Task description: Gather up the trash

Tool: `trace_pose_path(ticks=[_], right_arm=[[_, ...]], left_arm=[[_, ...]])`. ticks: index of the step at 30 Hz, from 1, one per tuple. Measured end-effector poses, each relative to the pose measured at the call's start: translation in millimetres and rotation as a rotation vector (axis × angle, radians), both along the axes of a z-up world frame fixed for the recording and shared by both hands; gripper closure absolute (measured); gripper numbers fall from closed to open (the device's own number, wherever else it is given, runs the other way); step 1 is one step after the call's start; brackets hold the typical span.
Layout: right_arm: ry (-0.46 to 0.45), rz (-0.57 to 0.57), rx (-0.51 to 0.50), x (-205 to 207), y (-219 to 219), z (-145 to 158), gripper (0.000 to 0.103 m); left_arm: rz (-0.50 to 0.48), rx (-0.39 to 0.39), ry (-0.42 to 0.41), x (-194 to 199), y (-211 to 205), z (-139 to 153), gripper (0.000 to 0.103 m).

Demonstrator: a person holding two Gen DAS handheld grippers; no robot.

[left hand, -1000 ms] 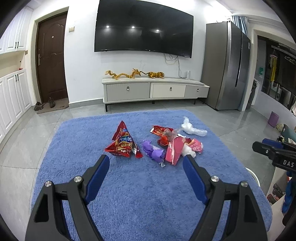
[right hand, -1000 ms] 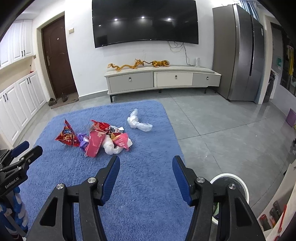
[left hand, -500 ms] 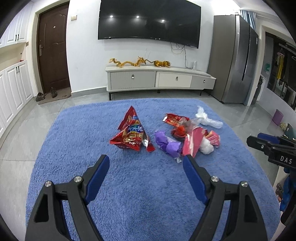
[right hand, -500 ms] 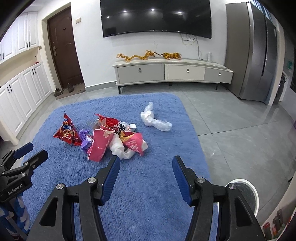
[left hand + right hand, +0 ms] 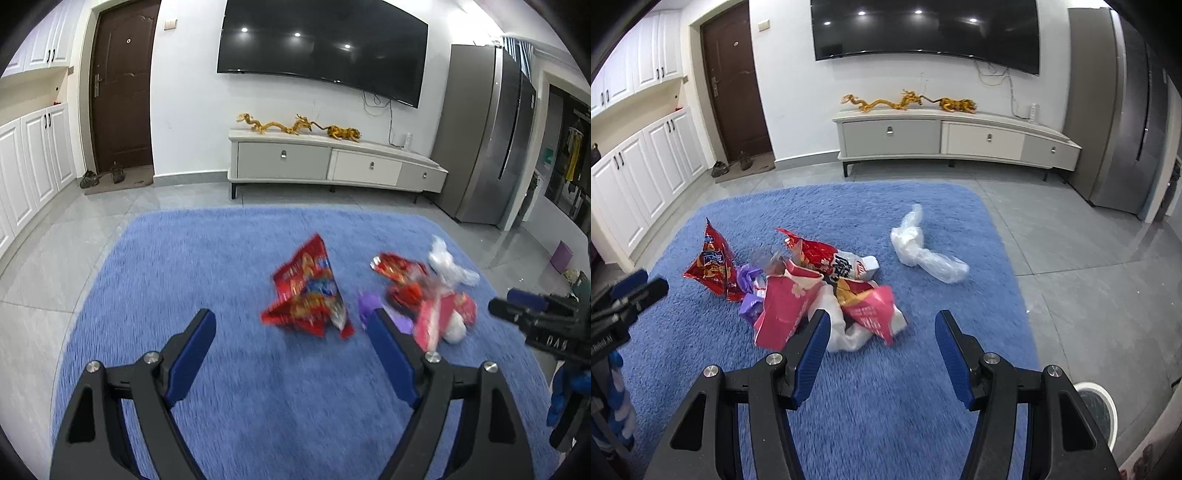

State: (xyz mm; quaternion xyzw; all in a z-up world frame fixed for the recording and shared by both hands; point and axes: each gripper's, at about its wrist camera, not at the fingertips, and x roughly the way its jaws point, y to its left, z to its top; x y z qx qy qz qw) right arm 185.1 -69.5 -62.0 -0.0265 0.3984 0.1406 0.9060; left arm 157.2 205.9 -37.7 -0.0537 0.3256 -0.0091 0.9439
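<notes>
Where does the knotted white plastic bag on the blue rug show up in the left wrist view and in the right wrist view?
Left wrist view: white plastic bag at centre right, behind the wrapper pile, partly hidden and blurred.
Right wrist view: white plastic bag just right of centre, lying alone, apart from the pile.
Shared landmark: the red triangular snack bag, leftmost of the trash in both views.

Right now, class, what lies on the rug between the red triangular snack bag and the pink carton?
A crumpled purple wrapper lies between the red snack bag and pink carton, clearest in the right wrist view.

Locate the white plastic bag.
Right wrist view: white plastic bag lies alone on the blue rug, right of the wrapper pile, toward the rug's right edge.
</notes>
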Motion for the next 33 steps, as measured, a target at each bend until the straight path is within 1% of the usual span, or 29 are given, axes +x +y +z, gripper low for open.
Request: trace_pose_path(ticks=[3,5,8,11,13,15,16,17,18,19,20,22,23,25,29,30,31,33], right_arm=[[0.021,0.016,0.015,16,5,-10,0.047],[0.035,0.026,0.029,25,6,-15,0.047],[0.065,0.032,0.045,38,5,-26,0.047],[0.091,0.036,0.055,44,2,-35,0.047],[0.105,0.042,0.083,47,-2,-39,0.047],[0.115,0.050,0.118,48,-8,-41,0.050],[0.118,0.052,0.128,48,-11,-42,0.057],[0.121,0.054,0.139,47,-14,-43,0.059],[0.119,0.056,0.143,46,-16,-42,0.060],[0.116,0.058,0.146,43,-17,-41,0.064],[0.112,0.059,0.146,41,-19,-41,0.064],[0.104,0.056,0.147,33,-22,-38,0.064],[0.099,0.053,0.149,29,-24,-36,0.064],[0.086,0.044,0.152,21,-29,-32,0.065],[0.058,0.019,0.155,-1,-41,-21,0.065],[0.051,0.012,0.156,-8,-45,-18,0.065],[0.047,0.008,0.157,-12,-46,-17,0.065],[0.041,-0.003,0.164,-28,-54,-12,0.065]], left_arm=[[0.007,0.011,0.010,23,2,-1,0.019],[-0.003,0.006,0.032,40,1,-6,0.019],[-0.011,0.035,0.066,60,-8,-17,0.019],[-0.011,0.037,0.099,72,-12,-29,0.019],[0.006,0.038,0.120,77,-11,-38,0.019],[0.014,0.036,0.133,79,-9,-45,0.019],[0.018,0.030,0.139,79,-7,-48,0.020],[0.025,0.019,0.145,78,-5,-51,0.021],[0.025,0.013,0.146,79,-4,-50,0.029],[0.023,0.006,0.146,77,-3,-50,0.033],[0.022,0.003,0.143,75,-3,-49,0.034],[0.014,0.009,0.135,69,-5,-48,0.044],[0.011,0.014,0.134,66,-6,-47,0.045],[0.008,0.016,0.129,59,-8,-46,0.052],[0.006,0.012,0.120,39,-12,-41,0.061],[0.006,0.013,0.118,35,-12,-40,0.068],[0.006,0.015,0.119,30,-14,-38,0.072],[0.007,0.025,0.115,19,-17,-35,0.074]])
